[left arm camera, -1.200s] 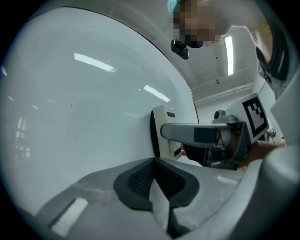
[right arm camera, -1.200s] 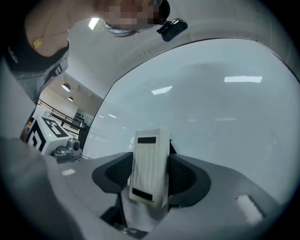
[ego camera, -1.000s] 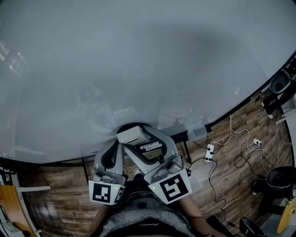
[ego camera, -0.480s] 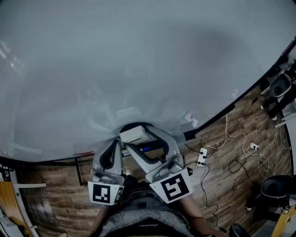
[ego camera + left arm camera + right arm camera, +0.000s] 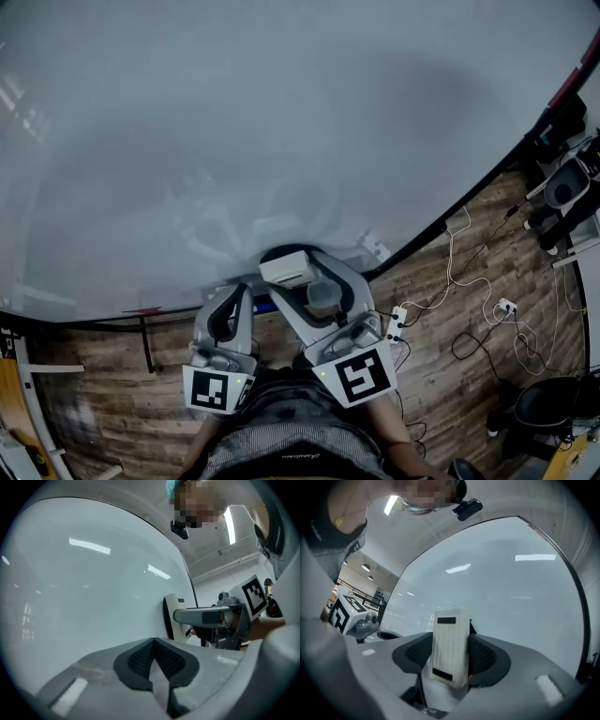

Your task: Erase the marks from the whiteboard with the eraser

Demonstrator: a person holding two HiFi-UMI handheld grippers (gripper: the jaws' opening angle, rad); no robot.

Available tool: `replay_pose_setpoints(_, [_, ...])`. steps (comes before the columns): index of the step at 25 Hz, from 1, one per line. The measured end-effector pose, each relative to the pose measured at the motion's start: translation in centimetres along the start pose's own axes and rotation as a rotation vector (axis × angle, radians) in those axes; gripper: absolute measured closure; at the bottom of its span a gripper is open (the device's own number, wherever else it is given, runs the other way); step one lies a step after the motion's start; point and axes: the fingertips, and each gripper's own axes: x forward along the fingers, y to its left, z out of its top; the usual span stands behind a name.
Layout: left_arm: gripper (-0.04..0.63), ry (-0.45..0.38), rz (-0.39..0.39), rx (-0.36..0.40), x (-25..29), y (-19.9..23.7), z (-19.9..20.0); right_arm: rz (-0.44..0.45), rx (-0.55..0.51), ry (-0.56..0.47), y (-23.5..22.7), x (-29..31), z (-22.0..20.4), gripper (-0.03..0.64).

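The whiteboard (image 5: 281,122) fills most of the head view and shows no clear marks. My right gripper (image 5: 292,272) is shut on the white eraser (image 5: 283,269), which rests against the board near its lower edge. In the right gripper view the eraser (image 5: 450,648) stands upright between the two dark pads, with the whiteboard (image 5: 501,592) right behind it. My left gripper (image 5: 225,314) hangs just left of the right one, below the board's edge, shut and holding nothing. The left gripper view shows its pads (image 5: 154,660) closed together, with the eraser (image 5: 174,620) and the right gripper (image 5: 206,616) beyond them.
Below the board lies a wooden floor (image 5: 450,309) with a white power strip (image 5: 396,319) and loose cables (image 5: 487,319) to the right. Black chair bases (image 5: 562,187) stand at the far right. A dark frame leg (image 5: 147,342) runs under the board at left.
The view has swung, so the board's lower edge and the floor clutter sit further right and lower. The right gripper with the eraser has moved a little right along the board's bottom edge.
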Motion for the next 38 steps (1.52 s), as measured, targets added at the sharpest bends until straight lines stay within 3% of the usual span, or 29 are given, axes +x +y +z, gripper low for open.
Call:
replay_pose_setpoints(22, [0.592, -0.016, -0.13, 0.023, 8.7, -8.0, -0.3, -0.228, 0.048, 0.046, -14.0, -8.2, -3.5, 0.365])
replay_pose_setpoints(32, [0.592, 0.012, -0.121, 0.027, 8.2, -8.4, -0.7, -0.234, 0.109, -0.035, -14.6, -9.2, -3.8, 0.373])
replay_pose_setpoints(38, [0.592, 0.028, -0.102, 0.028, 8.0, -8.0, -0.9, -0.231, 0.123, 0.033, -14.7, -9.3, -7.0, 0.373])
